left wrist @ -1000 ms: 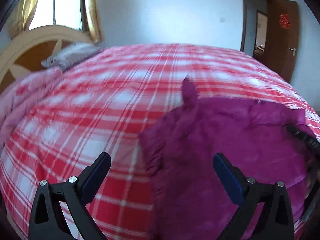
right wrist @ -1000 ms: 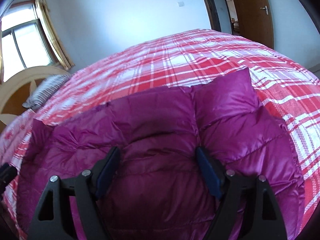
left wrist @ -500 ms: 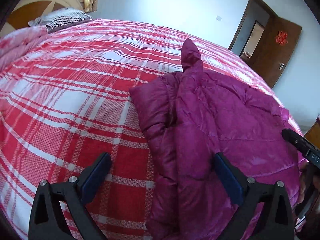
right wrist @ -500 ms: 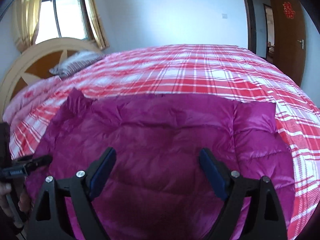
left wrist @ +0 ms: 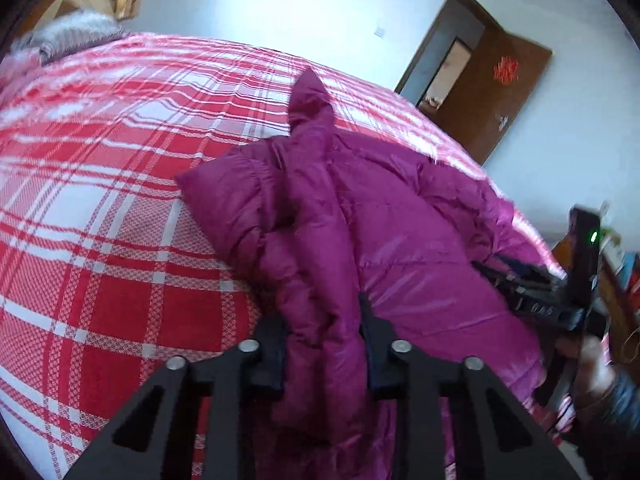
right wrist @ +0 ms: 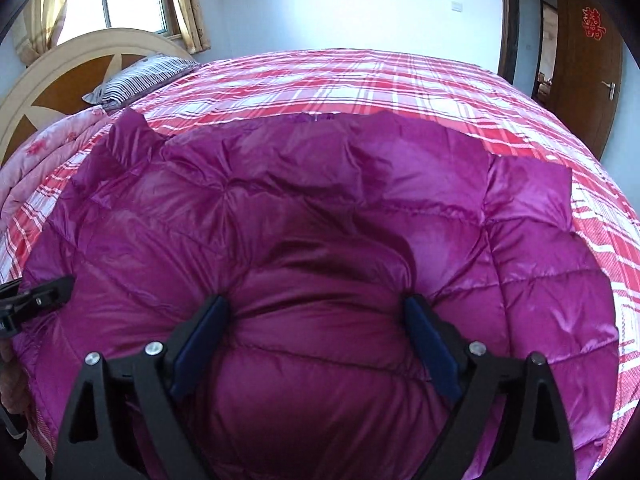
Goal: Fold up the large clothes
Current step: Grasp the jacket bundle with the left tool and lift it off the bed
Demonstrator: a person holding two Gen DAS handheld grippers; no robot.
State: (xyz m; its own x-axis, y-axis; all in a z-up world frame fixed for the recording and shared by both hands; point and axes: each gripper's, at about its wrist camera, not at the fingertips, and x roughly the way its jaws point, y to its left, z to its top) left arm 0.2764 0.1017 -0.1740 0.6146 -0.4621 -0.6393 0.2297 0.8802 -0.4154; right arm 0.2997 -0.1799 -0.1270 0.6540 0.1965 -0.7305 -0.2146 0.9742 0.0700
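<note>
A magenta puffer jacket [left wrist: 400,232] lies spread on a red and white plaid bed [left wrist: 100,208]. My left gripper [left wrist: 324,344] is shut on a thick fold at the jacket's near left edge. In the right wrist view the jacket [right wrist: 320,208] fills the middle, and my right gripper [right wrist: 316,328] is open, its blue pads pressed against a bulge of the jacket's near edge. The right gripper also shows in the left wrist view [left wrist: 532,300] at the far right, and the left gripper shows at the left edge of the right wrist view [right wrist: 36,300].
A striped pillow [right wrist: 140,76] and a pink quilt [right wrist: 52,160] lie by the curved headboard [right wrist: 72,64]. A brown door [right wrist: 584,52] stands open at the back right. The bedspread [right wrist: 380,80] stretches beyond the jacket.
My left gripper has closed on the jacket's left edge fold; it was open before. My right gripper has moved down onto the jacket's near edge, still open.
</note>
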